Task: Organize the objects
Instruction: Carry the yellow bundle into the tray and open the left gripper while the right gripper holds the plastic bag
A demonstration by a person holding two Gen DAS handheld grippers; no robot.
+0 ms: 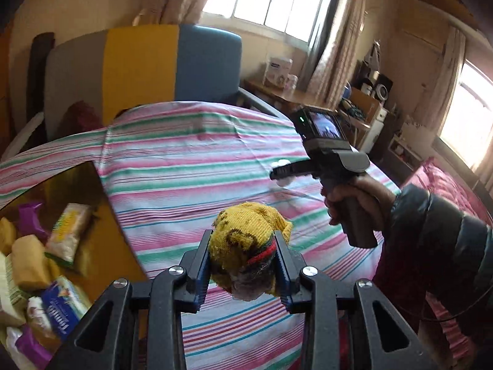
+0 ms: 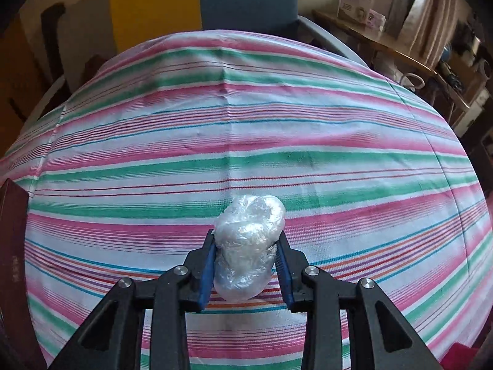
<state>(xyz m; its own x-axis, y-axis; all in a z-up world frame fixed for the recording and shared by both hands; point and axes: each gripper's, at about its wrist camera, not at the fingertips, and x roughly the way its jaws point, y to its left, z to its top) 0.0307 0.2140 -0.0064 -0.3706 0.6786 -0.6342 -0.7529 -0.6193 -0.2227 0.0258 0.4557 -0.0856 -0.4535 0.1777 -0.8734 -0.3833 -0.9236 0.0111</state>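
While my left claw [image 1: 243, 240] is clamped on a yellow knitted bundle [image 1: 246, 240] with a red and green band, its blue pads pressing both flanks, I see that bundle lifted clear of the striped cloth [image 1: 191, 166] that covers the desk. At nine o'clock in the left wrist view the cloth ends at a straight edge, and just past it sits an open yellow box [image 1: 101, 240] holding packets [image 1: 69, 234] and wrapped bars, some blurred. The box wall lies close to my left claw's outer link, so room on that side is tight. From twelve to two o'clock the cloth runs bare up to its far edge, where a yellow and blue chair back [image 1: 172, 64] stands.

My right claw [image 2: 246, 243] is closed on a crumpled clear plastic wad [image 2: 249, 246], gripped at its waist with both ends poking out past the pads. In the right wrist view the cloth spreads open all round, with a dark red edge [image 2: 12, 246] at nine o'clock. In the left wrist view the person's hand [image 1: 357, 197] holds that tool at three o'clock, well apart from the knitted bundle, dark sleeve [image 1: 437, 234] trailing off the near right edge over a pink bedspread [image 1: 446, 185].
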